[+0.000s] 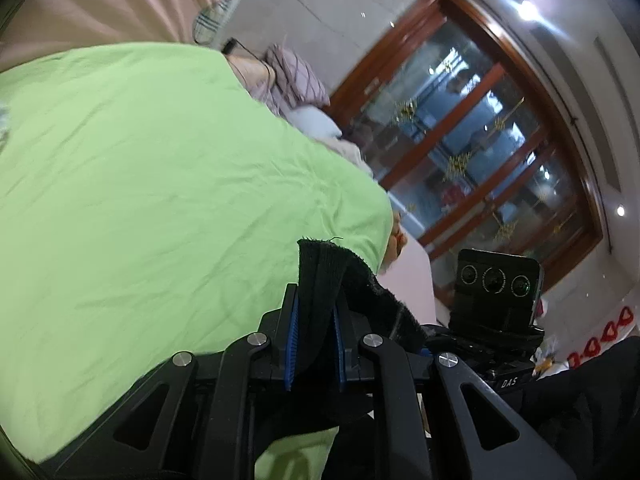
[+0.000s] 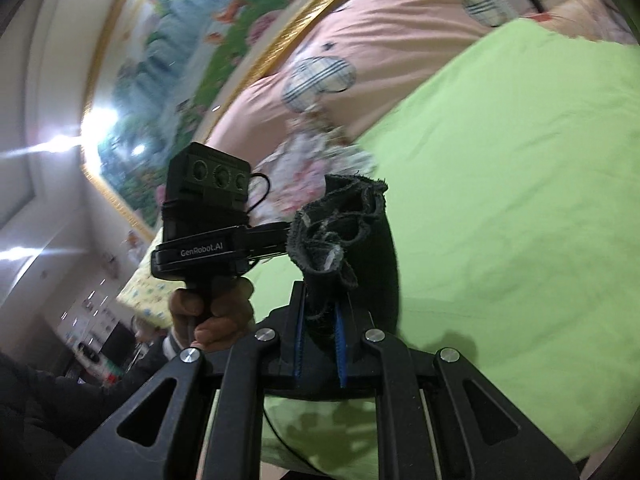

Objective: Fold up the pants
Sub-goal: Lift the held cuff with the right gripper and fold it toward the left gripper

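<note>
Gripping one pair of black pants [image 1: 320,276], the left gripper [image 1: 314,344] clamps a thick folded edge that sticks up toward 12 o'clock past the blue pads [image 1: 291,344]; the right gripper [image 2: 320,344] pinches another bunch of the pants [image 2: 352,236], its frayed hem with pale stitching curling at 11 o'clock; the cloth is dark, coarse and lifted above the green sheet [image 1: 160,184]; two grippers show; the other gripper [image 2: 204,224] sits at 9 o'clock in the right view, held by one hand [image 2: 216,316].
</note>
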Demonstrator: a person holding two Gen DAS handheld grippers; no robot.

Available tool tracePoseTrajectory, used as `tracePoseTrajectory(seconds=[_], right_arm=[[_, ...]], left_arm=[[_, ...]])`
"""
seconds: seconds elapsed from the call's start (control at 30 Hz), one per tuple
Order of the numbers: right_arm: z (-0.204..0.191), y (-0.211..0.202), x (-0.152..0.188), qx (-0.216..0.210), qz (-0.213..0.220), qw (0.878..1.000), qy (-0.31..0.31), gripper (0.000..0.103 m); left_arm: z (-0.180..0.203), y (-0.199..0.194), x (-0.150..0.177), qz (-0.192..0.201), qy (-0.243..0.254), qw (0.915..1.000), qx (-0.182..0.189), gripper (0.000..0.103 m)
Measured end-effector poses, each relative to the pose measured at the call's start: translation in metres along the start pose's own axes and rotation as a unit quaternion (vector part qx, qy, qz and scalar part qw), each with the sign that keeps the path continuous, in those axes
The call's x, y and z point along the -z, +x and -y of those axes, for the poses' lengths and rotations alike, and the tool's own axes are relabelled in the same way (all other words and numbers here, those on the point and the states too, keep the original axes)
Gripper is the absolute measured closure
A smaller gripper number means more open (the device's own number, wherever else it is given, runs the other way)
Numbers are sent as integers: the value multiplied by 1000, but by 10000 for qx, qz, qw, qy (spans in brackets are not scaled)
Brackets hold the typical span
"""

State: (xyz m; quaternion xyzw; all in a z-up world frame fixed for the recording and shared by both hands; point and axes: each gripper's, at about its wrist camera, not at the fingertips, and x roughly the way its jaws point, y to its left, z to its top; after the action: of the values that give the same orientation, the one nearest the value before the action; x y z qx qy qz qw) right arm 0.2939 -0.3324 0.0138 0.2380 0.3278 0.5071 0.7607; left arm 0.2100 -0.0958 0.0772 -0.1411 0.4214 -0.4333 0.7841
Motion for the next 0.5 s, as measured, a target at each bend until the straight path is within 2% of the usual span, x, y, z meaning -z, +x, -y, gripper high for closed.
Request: tracePoseTrajectory(seconds=[0.17, 0.33, 0.5], right_arm=[[-27, 40, 2, -358, -444, 9979, -321, 89], [-37, 77, 10, -563, -926, 9932, -421, 89], [-40, 107, 26, -546, -1376, 9876, -519, 89]], left_arm=[[-13, -47, 26, 352, -201, 9991, -128, 89], [-32, -84, 58, 596, -548, 9964, -251, 91], [-59, -93, 90, 706, -913, 9925, -398, 92]])
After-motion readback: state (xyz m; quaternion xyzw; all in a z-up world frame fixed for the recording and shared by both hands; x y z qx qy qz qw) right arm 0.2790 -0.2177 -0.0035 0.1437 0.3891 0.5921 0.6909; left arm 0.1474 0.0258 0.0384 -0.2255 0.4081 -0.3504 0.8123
